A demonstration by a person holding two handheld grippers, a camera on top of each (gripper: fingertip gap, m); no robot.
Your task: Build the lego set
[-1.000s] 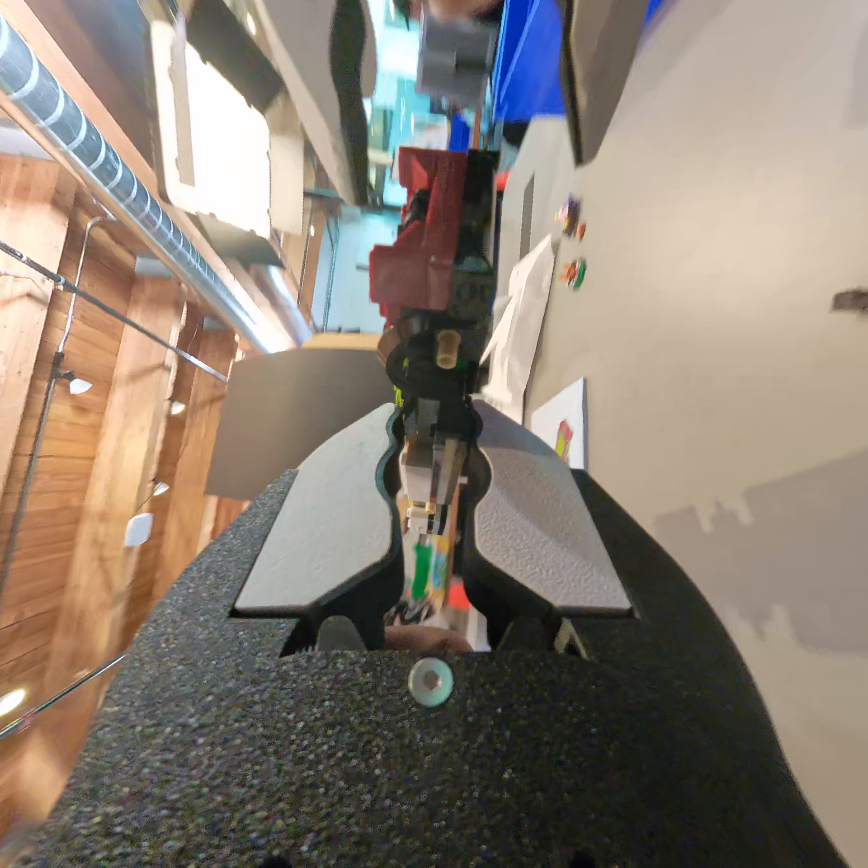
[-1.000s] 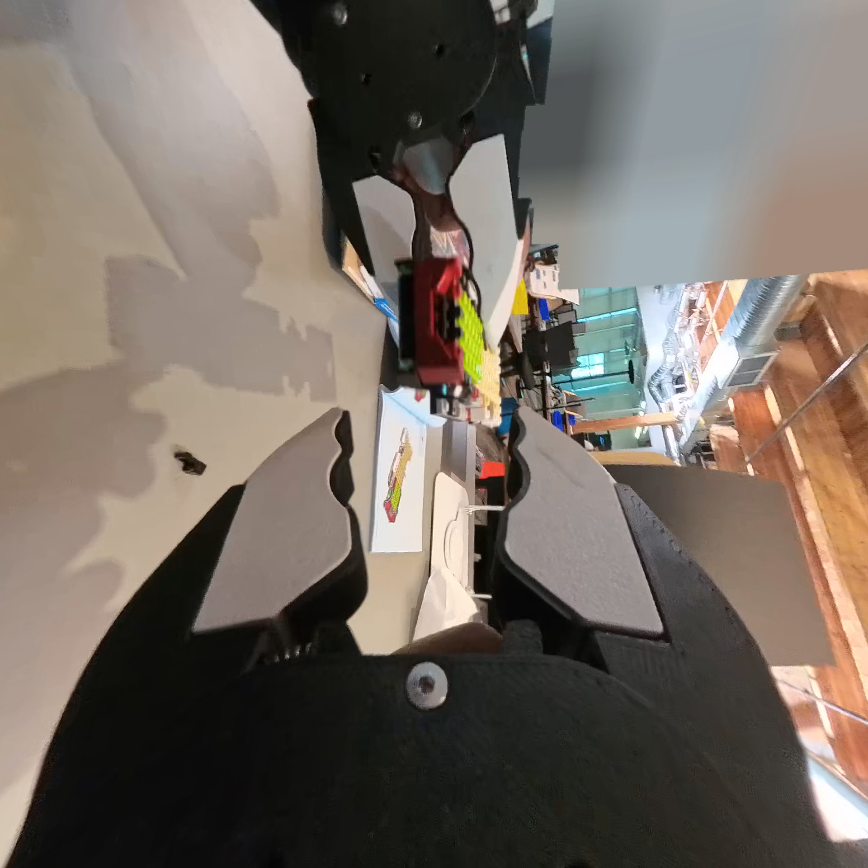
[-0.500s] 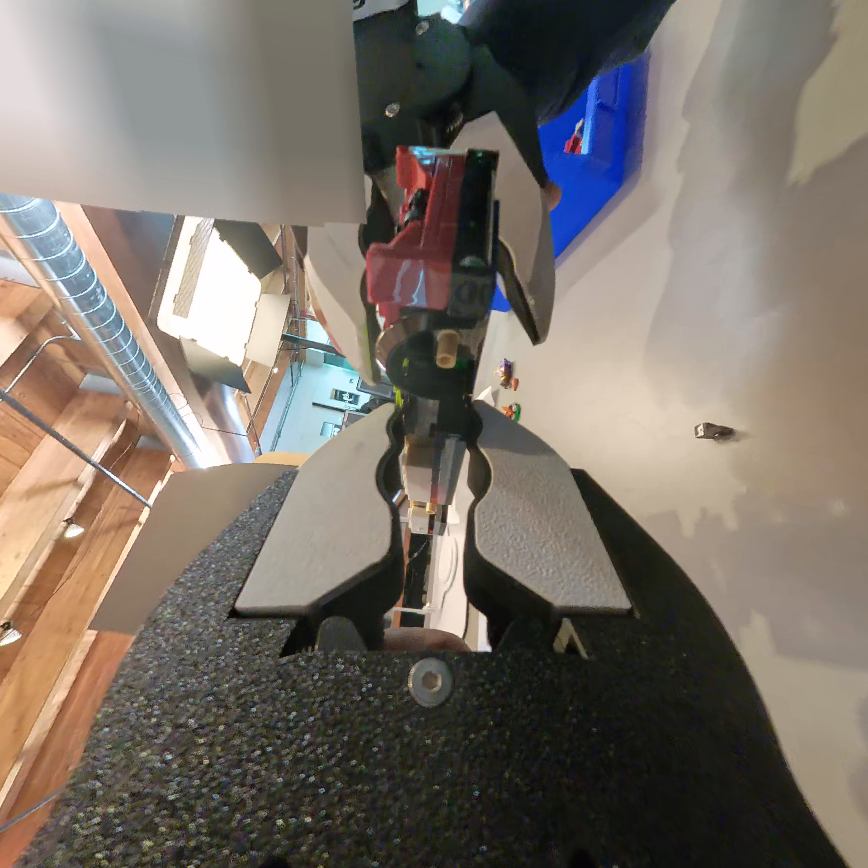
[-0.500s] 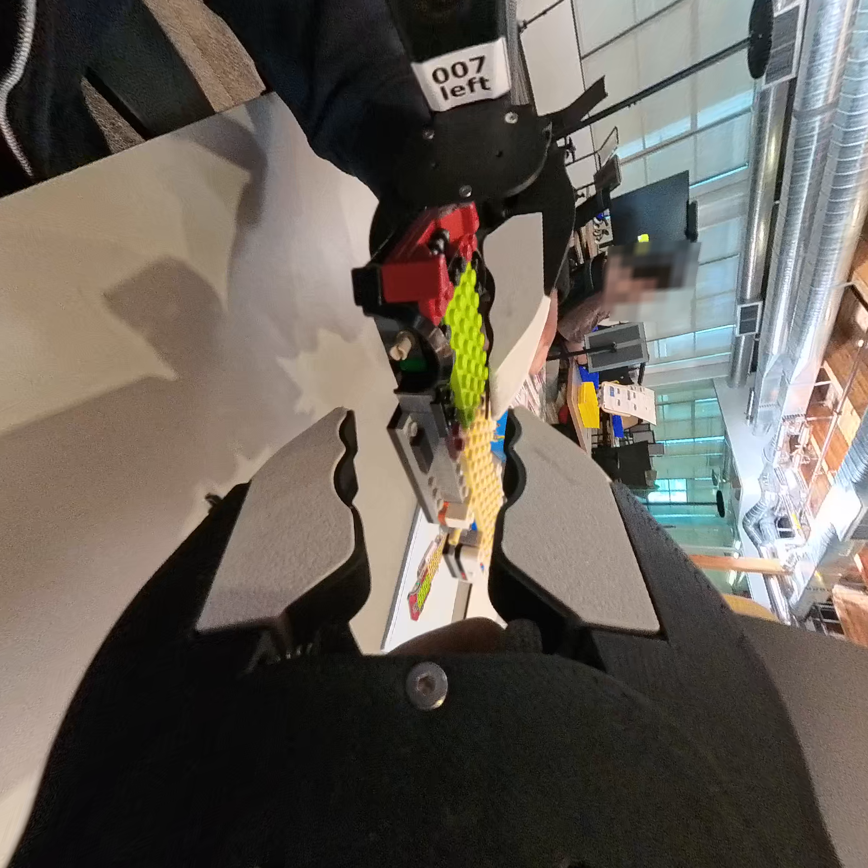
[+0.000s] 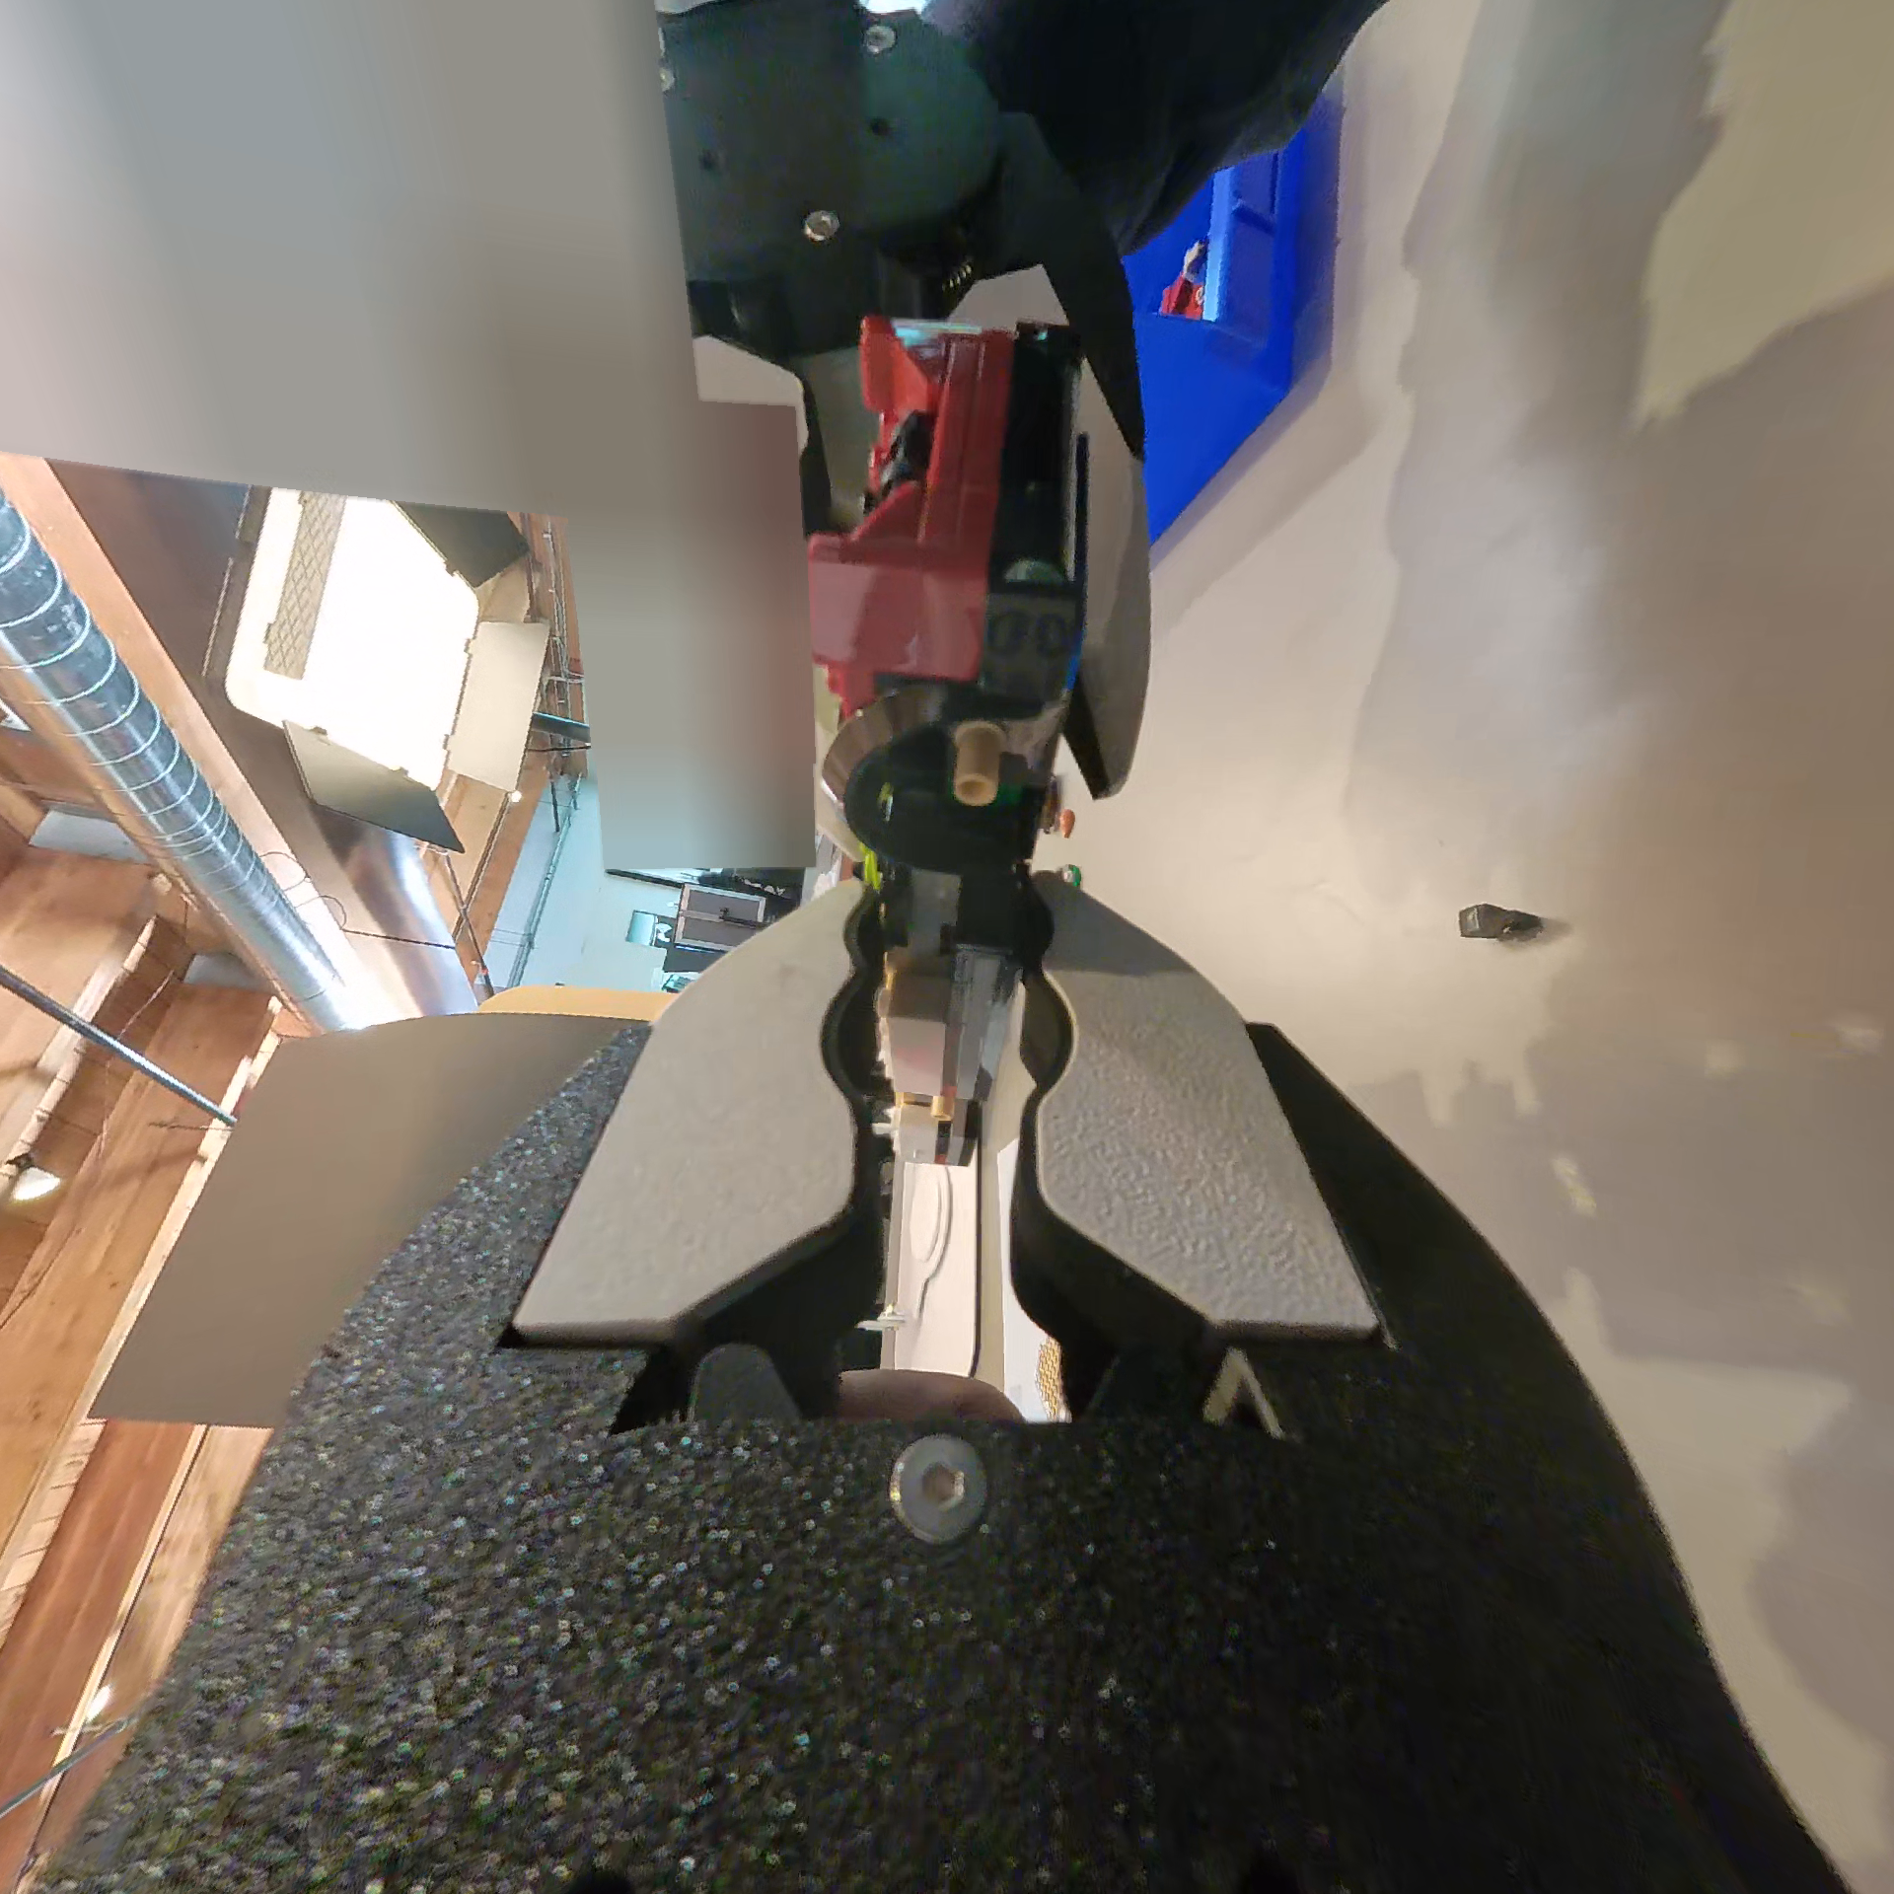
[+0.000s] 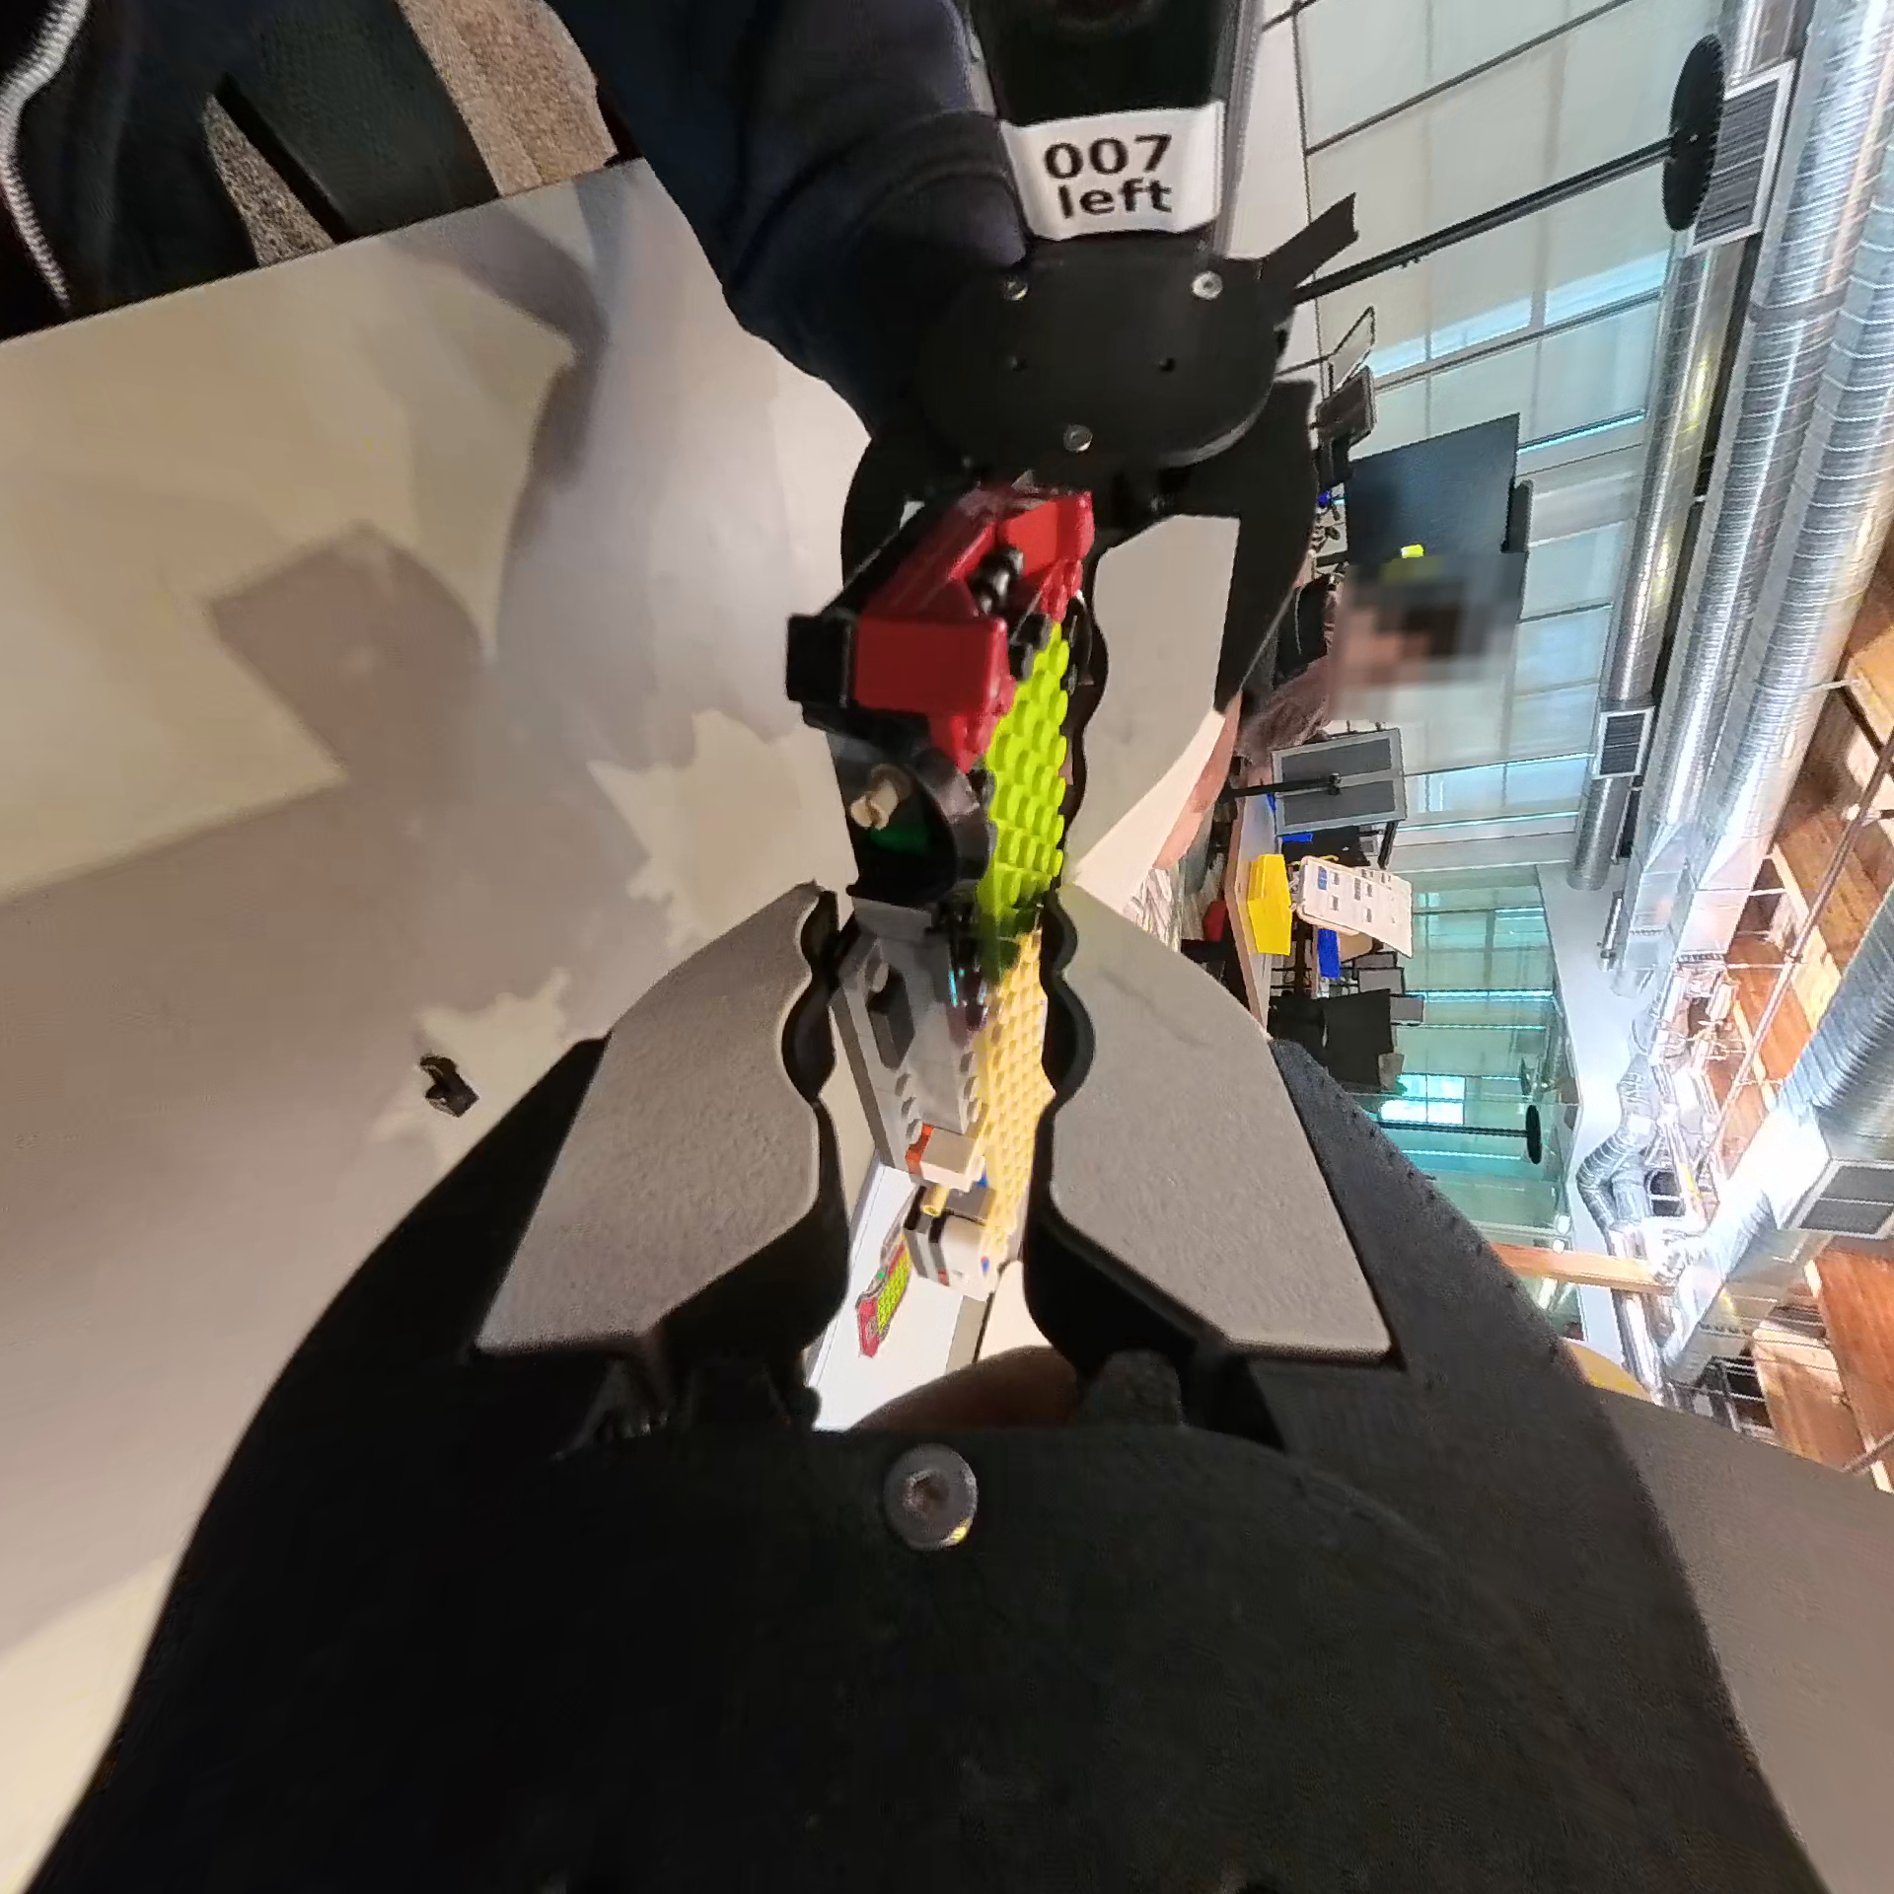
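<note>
Brick model (image 6: pixel 984 922) clamped at opposite ends by left hand-held gripper (image 5: pixel 948 922) and right hand-held gripper (image 6: pixel 938 912), above bench (image 6: pixel 256 512).

left gripper (image 5: pixel 948 912) jaws clamp a brick model (image 5: pixel 943 615); the right gripper (image 5: pixel 974 512) grips its red far end.

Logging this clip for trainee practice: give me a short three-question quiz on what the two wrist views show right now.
1. True or false: a small dark piece lies on the table, apart from the toy brick model.
2. Which studded plate adjoins the yellow plate? A blue, B lime green, C white.
3. Which grippers clamp the model?
Key: 1 true. 2 B, the lime-green plate. 3 Both: left gripper and right gripper.
</note>
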